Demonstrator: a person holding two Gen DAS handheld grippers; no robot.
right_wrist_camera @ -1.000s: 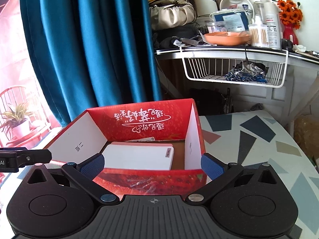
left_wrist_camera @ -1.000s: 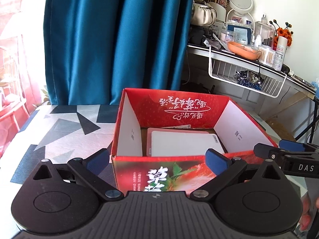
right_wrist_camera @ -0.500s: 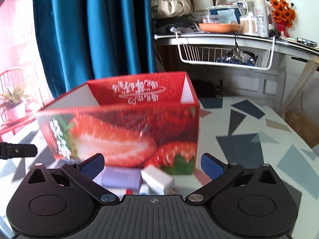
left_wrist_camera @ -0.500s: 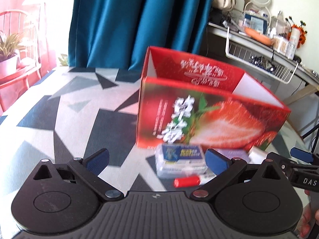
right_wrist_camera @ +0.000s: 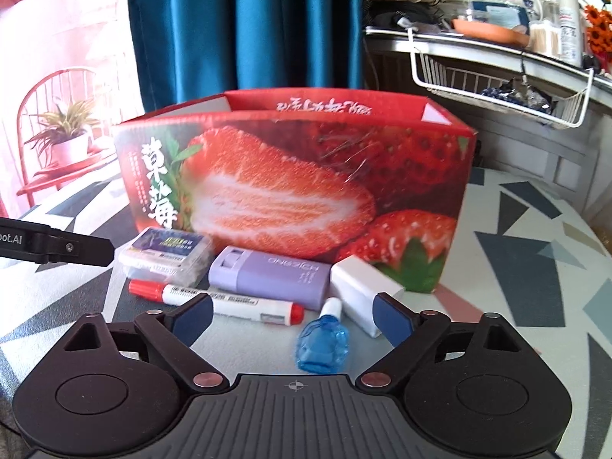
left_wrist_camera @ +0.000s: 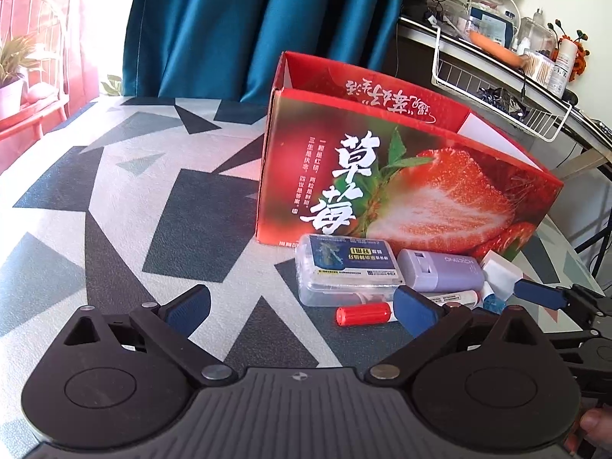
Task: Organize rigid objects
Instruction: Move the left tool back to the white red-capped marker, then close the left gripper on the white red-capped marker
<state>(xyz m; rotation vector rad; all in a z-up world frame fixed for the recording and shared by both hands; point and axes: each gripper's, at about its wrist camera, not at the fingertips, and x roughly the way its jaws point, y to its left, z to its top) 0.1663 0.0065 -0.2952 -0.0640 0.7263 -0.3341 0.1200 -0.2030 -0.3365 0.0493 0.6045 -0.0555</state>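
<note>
Red cardboard fills the middle of both views: the strawberry box (right_wrist_camera: 290, 187) stands open-topped on your patterned table (left_wrist_camera: 114, 206), and the loose things lie in a row along its front wall, outside it. At the left end of that row is the clear plastic case (right_wrist_camera: 166, 254) with a blue label, and just beside it the lilac rectangular case (right_wrist_camera: 267, 273); both sit close against the box. The white charger block (right_wrist_camera: 363, 292) lies at the right end, angled, near the box's lower right corner. In front of the two cases the red-capped marker (right_wrist_camera: 214, 298) lies flat, running left to right, with a red tip at each end. The small blue dropper bottle (right_wrist_camera: 323, 340) lies on its side nearest you, its white cap pointing toward the gap between the lilac case and the charger. Your right gripper (right_wrist_camera: 292, 315) has its jaws spread but they have just been closing in somewhat; the bottle lies between them with its body a little nearer you than the tips, neither pad touches it, the left pad overlaps the marker's barrel in the picture, and the right pad sits just beside the charger's near corner. Your left gripper (left_wrist_camera: 302, 308) is spread wide with nothing clamped; the marker's red cap shows just inside its right pad, over the table. Blue curtain (left_wrist_camera: 244, 23) hangs behind the box, and a cluttered shelf (right_wrist_camera: 497, 44) with a white wire basket (right_wrist_camera: 497, 84) stands to the right.
</note>
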